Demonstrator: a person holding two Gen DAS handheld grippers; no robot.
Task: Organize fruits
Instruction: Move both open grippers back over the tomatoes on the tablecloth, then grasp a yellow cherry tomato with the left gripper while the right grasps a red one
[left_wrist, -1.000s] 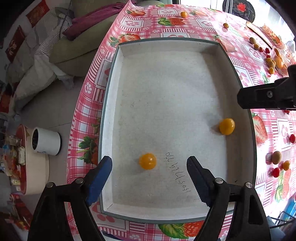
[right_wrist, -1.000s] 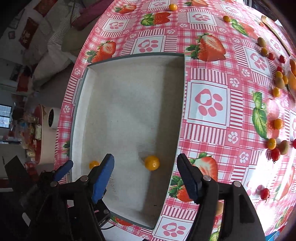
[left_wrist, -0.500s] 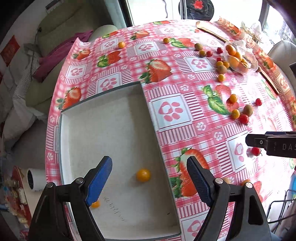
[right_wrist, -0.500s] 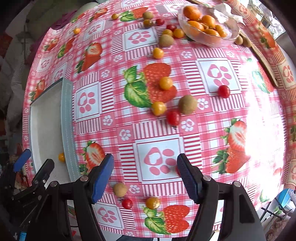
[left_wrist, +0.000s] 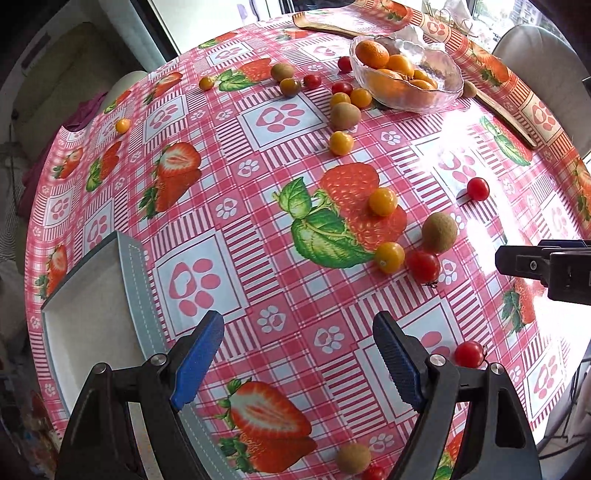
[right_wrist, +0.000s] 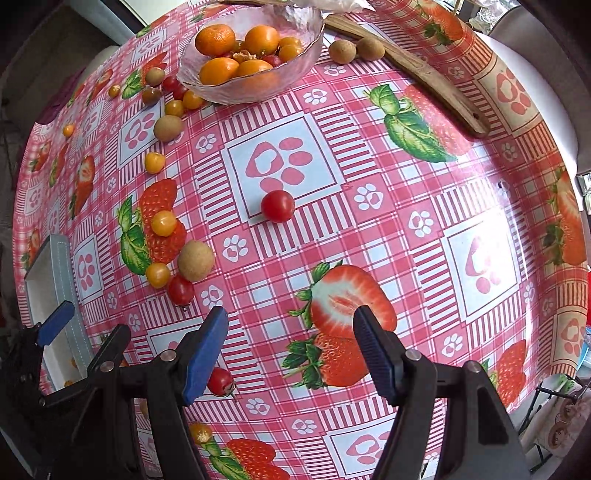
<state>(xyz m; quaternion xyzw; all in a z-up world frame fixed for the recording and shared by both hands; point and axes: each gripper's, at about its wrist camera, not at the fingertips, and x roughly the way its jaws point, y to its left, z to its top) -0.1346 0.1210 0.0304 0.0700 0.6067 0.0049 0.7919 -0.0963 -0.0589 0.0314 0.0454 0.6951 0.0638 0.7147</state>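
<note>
Scattered fruits (left_wrist: 383, 201) (red, yellow, brown) beside tray (left_wrist: 138, 273)

A tabletop (left_wrist: 280, 236) under a strawberry-print cloth carries a grey tray (left_wrist: 136, 280), a glass bowl (left_wrist: 443, 79) of oranges, and scattered small tomatoes and kiwis.

bright daylight | glare on tablecloth (left_wrist: 480, 147) | sharp | fisheye-bent, dark edges

tablecloth (left_wrist: 280, 236) – glossy plastic | bowl (left_wrist: 448, 64) – clear textured glass | tray (left_wrist: 136, 280) – matt
</note>
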